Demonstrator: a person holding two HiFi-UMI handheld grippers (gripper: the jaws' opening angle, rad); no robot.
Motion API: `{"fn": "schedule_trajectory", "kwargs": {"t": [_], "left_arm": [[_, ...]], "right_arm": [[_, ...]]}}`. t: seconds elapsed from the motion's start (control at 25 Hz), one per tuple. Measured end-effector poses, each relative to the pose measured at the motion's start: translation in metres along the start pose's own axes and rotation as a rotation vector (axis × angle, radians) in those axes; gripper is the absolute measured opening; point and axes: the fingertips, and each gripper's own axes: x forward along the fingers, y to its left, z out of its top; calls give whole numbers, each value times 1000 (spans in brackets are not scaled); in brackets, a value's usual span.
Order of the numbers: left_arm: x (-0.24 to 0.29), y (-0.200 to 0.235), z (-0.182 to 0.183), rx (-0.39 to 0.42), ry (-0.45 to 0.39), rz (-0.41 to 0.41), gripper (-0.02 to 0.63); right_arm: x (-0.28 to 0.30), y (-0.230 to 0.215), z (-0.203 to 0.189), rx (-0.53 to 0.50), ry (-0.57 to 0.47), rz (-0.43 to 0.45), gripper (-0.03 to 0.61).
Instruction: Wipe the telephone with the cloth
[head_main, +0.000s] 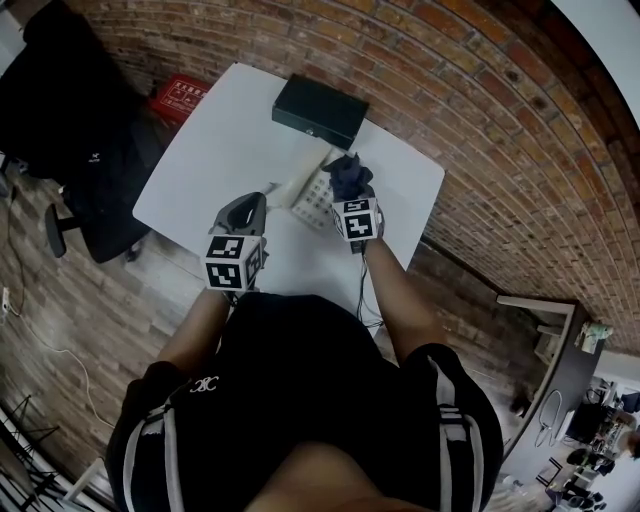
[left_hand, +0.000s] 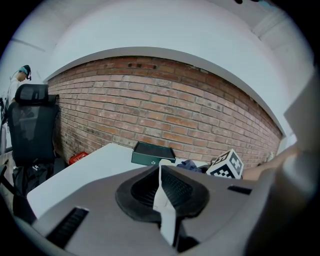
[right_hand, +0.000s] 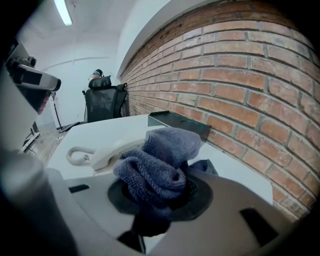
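Jaws of the right gripper (right_hand: 160, 196) are clamped on a bunched dark blue cloth (right_hand: 159, 159), which bulges up and out of them in a thick wad. Jaws of the left gripper (left_hand: 163, 194) stand together with nothing between them.

From the head view, a white table (head_main: 215, 150) sits against a brick wall. The telephone (head_main: 312, 200) lies near the middle of the table, with a black box (head_main: 320, 110) just beyond it on the far side. The right gripper holds the cloth over the telephone's right part. The left gripper is just beside the telephone's left edge, and it is not possible to tell whether the 2 touch.

Risks, as a judgement:
- Nothing appears to pin the telephone down, so a firm stroke could push it across the smooth table toward the box.
- The handset (right_hand: 107, 154) could be knocked off its rest.
- The coiled cord (right_hand: 75, 155) could catch on the jaws and drag.
- Only part of the cloth is pinched, so a snag might tug it loose.

The telephone is a cream desk set. Its long handset lies across it, and the cord curls at the left end. Its keys are too small to make out.
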Motion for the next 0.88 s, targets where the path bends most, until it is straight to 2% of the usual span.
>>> {"fn": "schedule_trajectory", "kwargs": {"t": [0.08, 0.24, 0.48, 0.72, 0.88], "left_arm": [[1, 0, 1, 3, 1, -2, 14], [2, 2, 0, 2, 6, -1, 14], [4, 3, -5, -4, 15, 1, 14], [6, 2, -4, -5, 17, -3, 14], [7, 4, -6, -7, 21, -2, 14]], "right_arm": [[3, 13, 1, -15, 11, 36, 80], [5, 27, 0, -26, 23, 32, 81], [2, 46, -8, -27, 47, 82, 81], [-3, 78, -15, -15, 40, 167, 81], [-7, 105, -21, -69, 55, 225, 80]]}}
